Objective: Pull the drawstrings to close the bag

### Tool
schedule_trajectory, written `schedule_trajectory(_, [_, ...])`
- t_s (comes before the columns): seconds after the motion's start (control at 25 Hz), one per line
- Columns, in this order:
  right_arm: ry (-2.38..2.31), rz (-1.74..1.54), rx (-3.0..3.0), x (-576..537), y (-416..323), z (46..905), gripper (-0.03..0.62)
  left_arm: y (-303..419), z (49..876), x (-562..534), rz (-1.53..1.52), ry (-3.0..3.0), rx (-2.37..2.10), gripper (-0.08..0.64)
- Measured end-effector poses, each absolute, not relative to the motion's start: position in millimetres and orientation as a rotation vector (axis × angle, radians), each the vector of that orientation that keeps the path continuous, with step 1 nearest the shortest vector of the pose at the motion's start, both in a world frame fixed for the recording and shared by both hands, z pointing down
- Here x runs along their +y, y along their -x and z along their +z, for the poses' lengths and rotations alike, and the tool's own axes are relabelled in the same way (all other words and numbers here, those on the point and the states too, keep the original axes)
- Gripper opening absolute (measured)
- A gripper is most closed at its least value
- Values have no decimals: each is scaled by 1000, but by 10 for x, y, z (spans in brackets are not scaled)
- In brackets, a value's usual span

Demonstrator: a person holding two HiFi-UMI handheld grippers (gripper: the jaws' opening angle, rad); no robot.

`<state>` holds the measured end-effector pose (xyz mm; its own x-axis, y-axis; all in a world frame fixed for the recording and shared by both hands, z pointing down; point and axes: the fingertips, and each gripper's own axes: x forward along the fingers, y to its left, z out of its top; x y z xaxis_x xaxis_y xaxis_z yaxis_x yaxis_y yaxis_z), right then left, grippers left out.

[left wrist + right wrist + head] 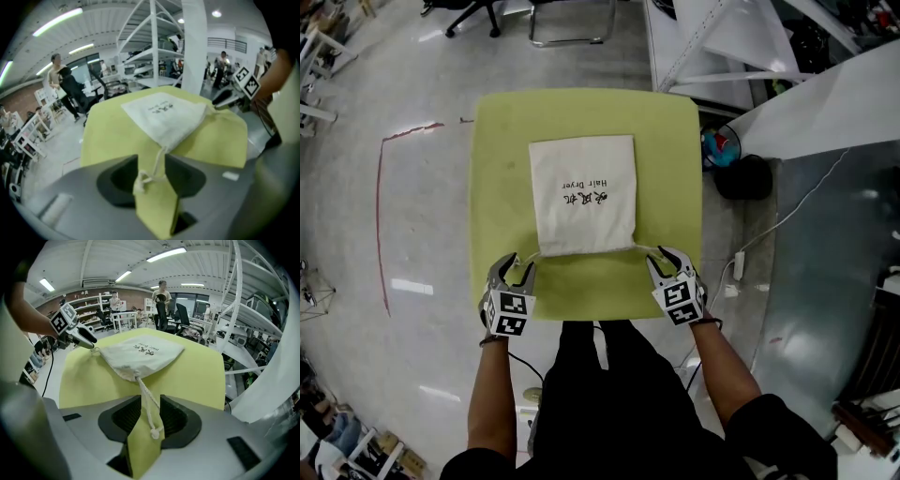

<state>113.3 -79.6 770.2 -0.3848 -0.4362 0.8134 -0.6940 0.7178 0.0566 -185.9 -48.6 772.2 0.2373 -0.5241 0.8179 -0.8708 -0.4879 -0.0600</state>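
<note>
Two grippers are down at the near edge of the yellow-green bench, one at each near corner of the bag. The bag is off-white cloth, lying flat around the middle of the bench, with black print reading "Hair Dryer" on top and its mouth edge facing the person. The left gripper sits just off the bag's near-left corner, and its jaws stand apart. In the left gripper view the left drawstring runs from that corner down through the gap, its knotted end lying loose on the bench between the jaws, with nothing clamped. The right gripper mirrors that at the near-right corner, jaws also released. The right drawstring comes straight out of the bag corner and passes between them, its end knot resting inside the gap, and bench surface shows on either side of the cord. Both cords look slack. The cloth is slightly puckered where each cord exits, and the rest of the bag is flat. Each gripper shows in the other's view, at the far corner of the bag.
</note>
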Motion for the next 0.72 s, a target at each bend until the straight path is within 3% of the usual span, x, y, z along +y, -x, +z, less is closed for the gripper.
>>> schedule_trajectory(0.72, [-731, 252, -2014, -890, -1049, 7782, 106, 1819, 8031, -479, 1386, -2089, -1083, 182])
